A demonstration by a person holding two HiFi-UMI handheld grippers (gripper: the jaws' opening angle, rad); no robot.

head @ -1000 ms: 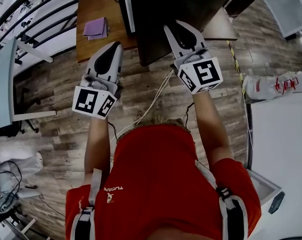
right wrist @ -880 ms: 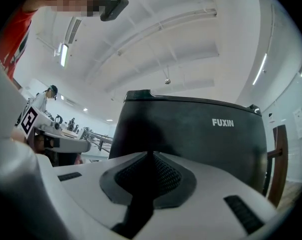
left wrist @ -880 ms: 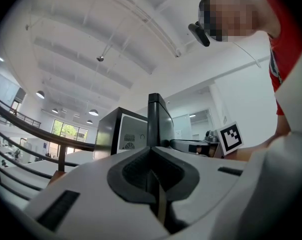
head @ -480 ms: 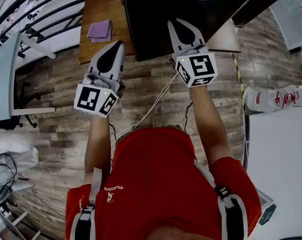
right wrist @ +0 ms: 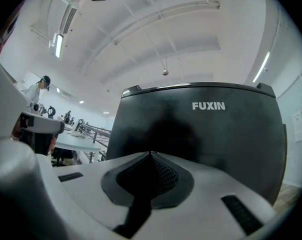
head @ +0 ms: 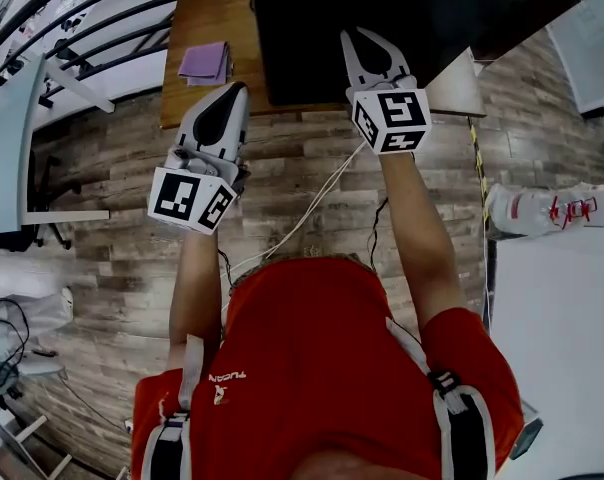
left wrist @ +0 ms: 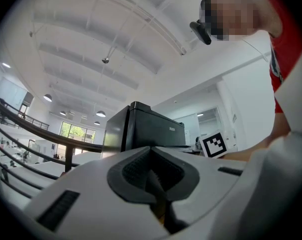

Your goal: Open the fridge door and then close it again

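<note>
Fridge (right wrist: 201, 134): black, with "FUXIN" in white on its front. It stands straight ahead of the right hand-held gripper (right wrist: 151, 154) and fills most of that gripper's view. It is ahead and to the right of the left hand-held gripper (left wrist: 151, 148). The door looks closed.
Floor (head: 112, 238): grey-brown wood planks, below both hand-held grippers.
Bench (head: 197, 18): brown wooden top that carries the fridge. Its bare part lies just ahead of the left hand-held gripper.
Person (head: 312, 368): red shirt, both forearms stretched forward, one hand-held gripper in each hand.
Right hand-held gripper: jaws together, nothing between them. It is held level, with the tips close in front of the fridge door. No view shows whether they touch the door. Its marker cube (head: 389, 120) sits at the near end, over the hand.
Left hand-held gripper: jaws together, nothing between them. It is tipped slightly upward, with the tips at the near edge of the bench, left of the fridge and apart from it. Its marker cube (head: 190, 200) is also at the near end.
Cable (head: 312, 203): white, running over the floor between the two hand-held grippers toward the bench.
Cloth (head: 204, 61): purple, folded flat on the bench, just ahead and to the left of the left hand-held gripper's tips.
</note>
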